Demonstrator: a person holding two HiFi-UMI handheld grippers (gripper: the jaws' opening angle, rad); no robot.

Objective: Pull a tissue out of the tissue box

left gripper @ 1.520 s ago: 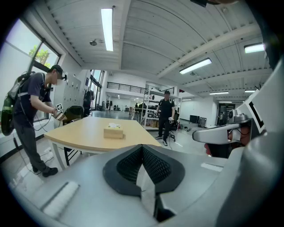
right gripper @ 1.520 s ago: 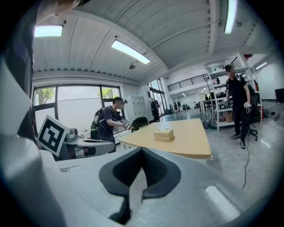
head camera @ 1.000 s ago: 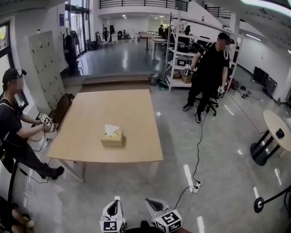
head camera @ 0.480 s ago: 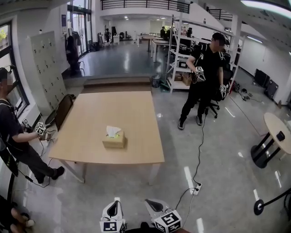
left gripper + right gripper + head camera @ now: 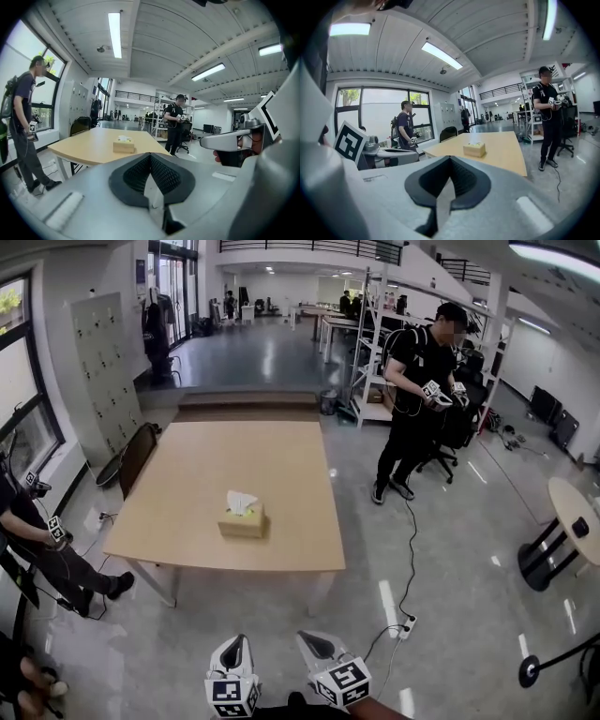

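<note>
At 6 o'clock, the left gripper (image 5: 234,652) and right gripper (image 5: 317,649) are both pinched together on nothing. Open floor (image 5: 281,610) lies ahead. At 12 o'clock the tissue box (image 5: 242,519) sits inside the table's (image 5: 234,451) near edge, long axis 9-to-3, tissue (image 5: 240,500) pointing up, open tabletop all round. A person (image 5: 417,390) stands at 2 o'clock.

Readable text, numbers, brands, signs: none is showing anywhere. Black-and-white square coded markers are showing on the white cube (image 5: 232,697) of the left gripper (image 5: 235,648) and the white cube (image 5: 345,681) of the right gripper (image 5: 312,645), carrying patterns only.
</note>
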